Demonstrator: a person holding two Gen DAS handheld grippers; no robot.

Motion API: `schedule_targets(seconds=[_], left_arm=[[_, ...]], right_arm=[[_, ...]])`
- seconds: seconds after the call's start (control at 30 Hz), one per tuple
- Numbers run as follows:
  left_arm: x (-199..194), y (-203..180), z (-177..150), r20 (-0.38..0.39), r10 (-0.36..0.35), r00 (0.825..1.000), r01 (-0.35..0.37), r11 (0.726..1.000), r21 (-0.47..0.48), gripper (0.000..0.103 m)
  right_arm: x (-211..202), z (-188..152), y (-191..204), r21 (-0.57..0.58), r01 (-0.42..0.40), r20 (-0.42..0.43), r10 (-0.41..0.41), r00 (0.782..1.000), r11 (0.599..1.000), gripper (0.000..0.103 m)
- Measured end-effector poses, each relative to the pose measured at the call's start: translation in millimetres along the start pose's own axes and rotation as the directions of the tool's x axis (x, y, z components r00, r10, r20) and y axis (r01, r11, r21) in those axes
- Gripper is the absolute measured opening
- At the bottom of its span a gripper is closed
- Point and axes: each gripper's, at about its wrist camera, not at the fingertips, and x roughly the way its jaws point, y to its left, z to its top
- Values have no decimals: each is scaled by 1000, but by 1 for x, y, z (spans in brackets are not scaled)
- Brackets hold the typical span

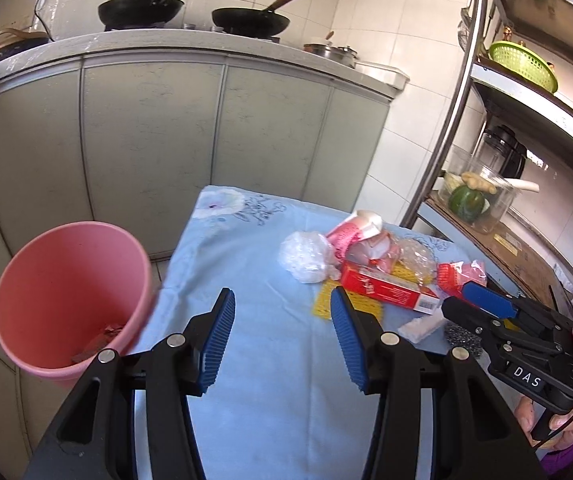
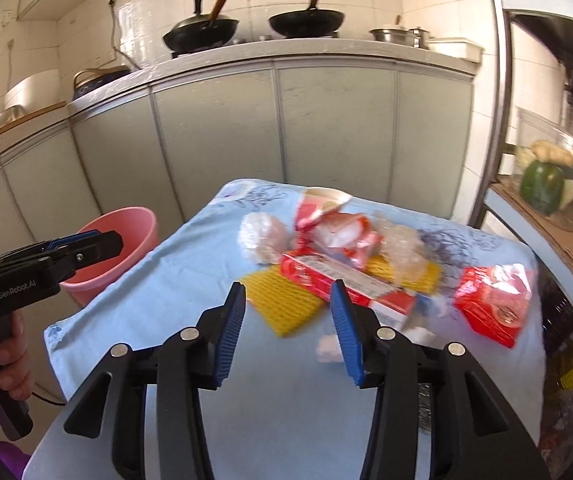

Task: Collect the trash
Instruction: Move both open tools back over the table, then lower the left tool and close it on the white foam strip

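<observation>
Here both grippers stand with their jaws parted and nothing between the blue pads. The left gripper point(image 1: 282, 320) hangs over the bare near part of the light blue tablecloth point(image 1: 246, 248), tilted downward, its fingers apart and gripping nothing; only cloth shows in the gap. The right gripper point(image 2: 288, 312) is likewise released, its jaws a little narrower, pointing down toward the pile of trash; the yellow foam netting point(image 2: 282, 304) and the near end of the red carton point(image 2: 346, 284) lie just beyond its fingertips, not touched by the pads as far as the blurred picture tells.

In the left wrist view the right gripper comes in from the right edge, low over the table's right side, with a hand point(image 1: 554, 420) and a purple sleeve below it. In the right wrist view the left gripper reaches in from the left, its tip in front of the pink bucket point(image 2: 114, 248), with fingers wrapped round its handle.

The trash sits heaped on the far right part of the cloth: a crumpled white plastic bag point(image 1: 306, 256), a pink and white wrapper point(image 1: 356, 232), clear crinkled plastic point(image 1: 416, 256), the carton across the netting, and a red packet point(image 2: 494, 304) off to the right. A small white scrap point(image 1: 422, 326) lies nearer the right gripper. The bucket stands on the floor beside the table's left edge, with something dark in its bottom.
</observation>
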Motion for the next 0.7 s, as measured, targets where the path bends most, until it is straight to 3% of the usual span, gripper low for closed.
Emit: schedule_targets(seconds=[0.37,0.7], left_arm=[[18,-29,-6,-49,-64,997,65,998,23,49],[39,-58,-15,-104,-94,990,101,992,69,49]], right_arm=[[-20,-27,-64,141,130,2,-131,991,981,46],[-18,-46,-88,202,152,-40,-147,988,968,46]])
